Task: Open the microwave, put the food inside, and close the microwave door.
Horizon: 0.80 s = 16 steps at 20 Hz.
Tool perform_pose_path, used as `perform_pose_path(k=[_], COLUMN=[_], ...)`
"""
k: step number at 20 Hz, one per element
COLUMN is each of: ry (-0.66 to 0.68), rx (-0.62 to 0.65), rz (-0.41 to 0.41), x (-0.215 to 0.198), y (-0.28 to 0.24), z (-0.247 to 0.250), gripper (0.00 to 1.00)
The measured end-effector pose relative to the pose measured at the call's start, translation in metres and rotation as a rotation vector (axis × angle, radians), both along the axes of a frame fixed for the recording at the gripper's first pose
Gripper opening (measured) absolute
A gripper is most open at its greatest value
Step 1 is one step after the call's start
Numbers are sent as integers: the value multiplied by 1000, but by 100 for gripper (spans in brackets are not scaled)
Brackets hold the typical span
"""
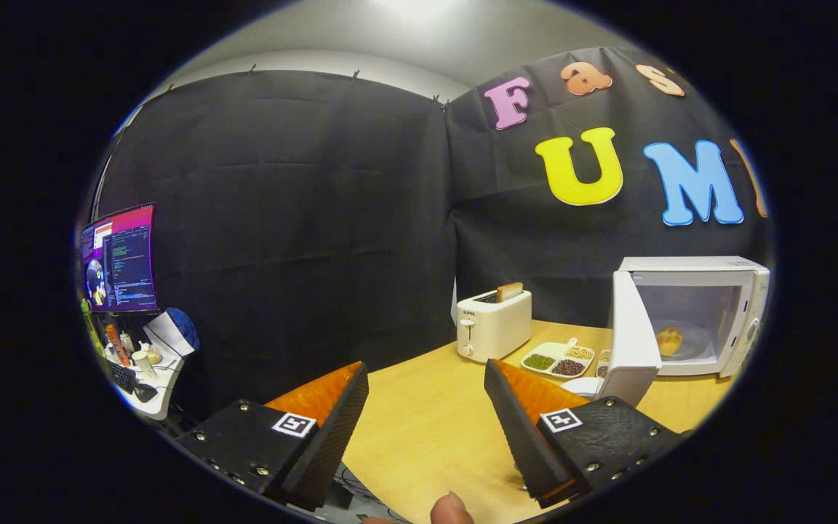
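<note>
Jaws spread, holding nothing, microwave point(703, 313) door open, food point(669, 340) inside, divided dish point(559, 359) holding beans

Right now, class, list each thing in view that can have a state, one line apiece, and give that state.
Microwave: door swung open.
Food: inside the microwave, on its plate.
Toaster: slice of bread standing up out of the slot.
Divided dish: compartments filled.
Gripper: open, holding nothing.
Monitor: switched on.
</note>
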<state>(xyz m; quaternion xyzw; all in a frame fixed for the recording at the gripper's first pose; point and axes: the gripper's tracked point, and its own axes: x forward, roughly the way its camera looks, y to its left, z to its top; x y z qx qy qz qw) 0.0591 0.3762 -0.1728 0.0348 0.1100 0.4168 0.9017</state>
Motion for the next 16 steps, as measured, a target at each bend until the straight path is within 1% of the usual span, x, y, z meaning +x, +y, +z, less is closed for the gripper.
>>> perform_pose_path(k=[3,4,5,7,11,16], ry=[9,12,23,36,0,-42], rx=[-14,0,16,29,-14,-30], rz=[-48,-47,-39,-47,-94,-177], x=[9,7,7,8,11,22], y=[-14,-18,-17,-32,-57,-97], z=[-18,-21,-22,-20,-22,-18], gripper=[97,97,93,93,93,92])
